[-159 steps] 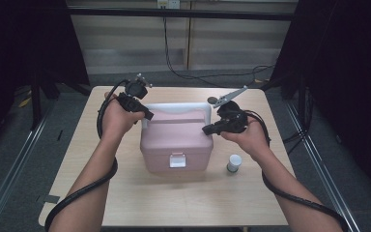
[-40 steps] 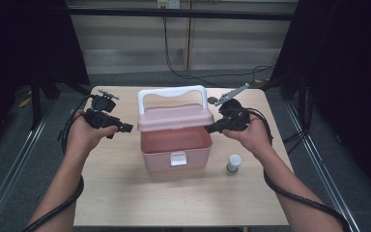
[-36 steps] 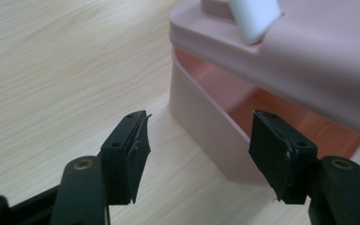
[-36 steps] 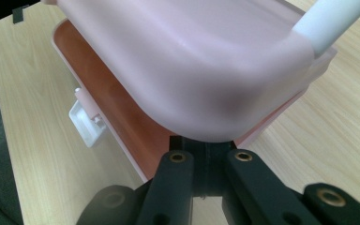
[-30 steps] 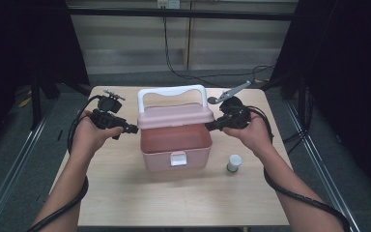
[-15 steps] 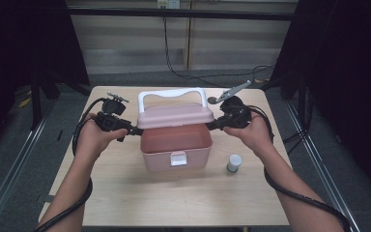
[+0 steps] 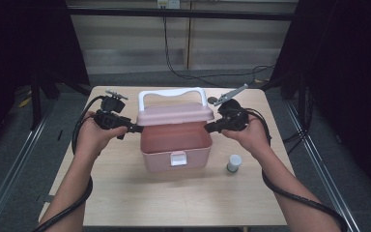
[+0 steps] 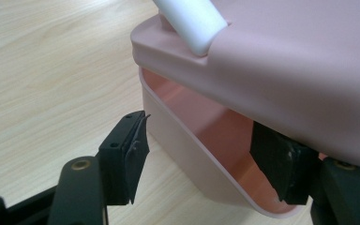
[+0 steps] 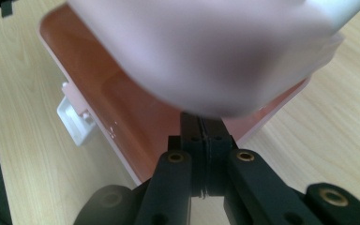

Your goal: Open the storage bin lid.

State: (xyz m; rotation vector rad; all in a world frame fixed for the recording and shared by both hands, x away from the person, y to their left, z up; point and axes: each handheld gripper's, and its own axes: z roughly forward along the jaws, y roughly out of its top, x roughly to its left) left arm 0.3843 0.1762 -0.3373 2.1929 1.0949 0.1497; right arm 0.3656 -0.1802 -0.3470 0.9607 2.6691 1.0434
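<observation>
Propping the pink lid [image 7: 175, 114] at frame centre, the right gripper [image 7: 209, 128] is pinched closed; the left gripper [image 7: 136, 129] gapes around the box wall [image 8: 187, 145].

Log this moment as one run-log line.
box: lid raised | right gripper: shut, under lid | left gripper: open, straddling box wall | bottle: right of box

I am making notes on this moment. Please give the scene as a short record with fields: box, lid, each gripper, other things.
box: pink box on the table, white latch in front
lid: lid raised, white handle on top
left gripper: left gripper open, jaws astride the box wall, under the lid
right gripper: right gripper shut, tips under the lid edge
other: small jar right of the box
</observation>
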